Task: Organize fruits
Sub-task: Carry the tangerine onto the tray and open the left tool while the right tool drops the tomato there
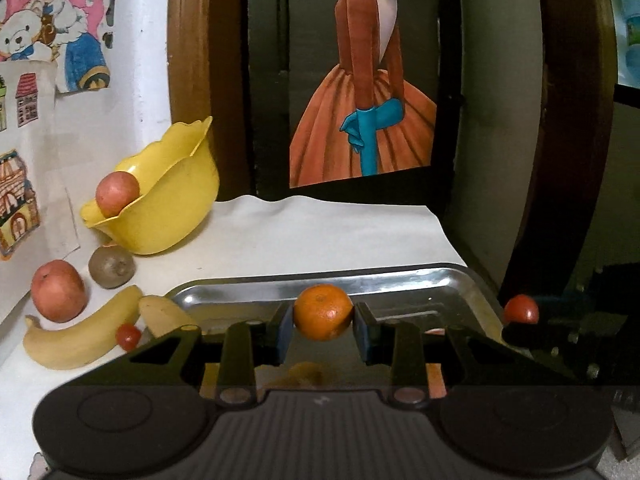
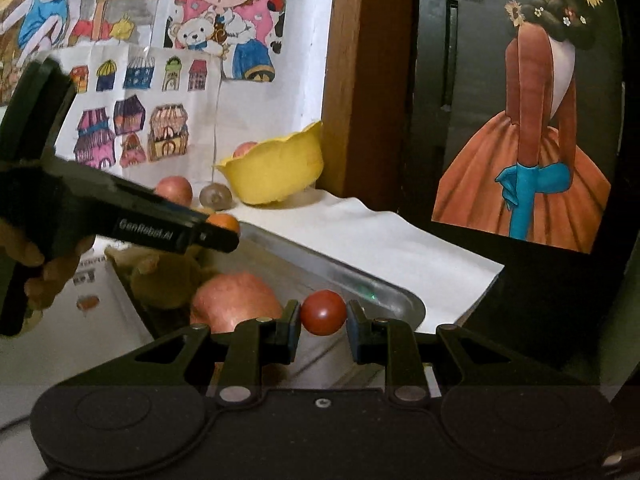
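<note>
A: The left tongs (image 1: 324, 316) pinch an orange (image 1: 323, 311) above the steel tray (image 1: 400, 280); the right tongs (image 2: 323, 320) pinch a tomato (image 2: 323, 312) over the tray's near end. Risks?

B: Both fruits are round and held only at their sides, so a loosened squeeze could let either drop and roll off the surface (image 1: 320, 232). The two tongs are also close together and could knock each other.

A: The count?

B: Three apples: one in the yellow bowl (image 1: 172, 208), one beside the kiwi (image 1: 111, 266), one on the tray. Two bananas, one kiwi, one orange, two tomatoes, the second against the bananas (image 1: 80, 340).
</note>
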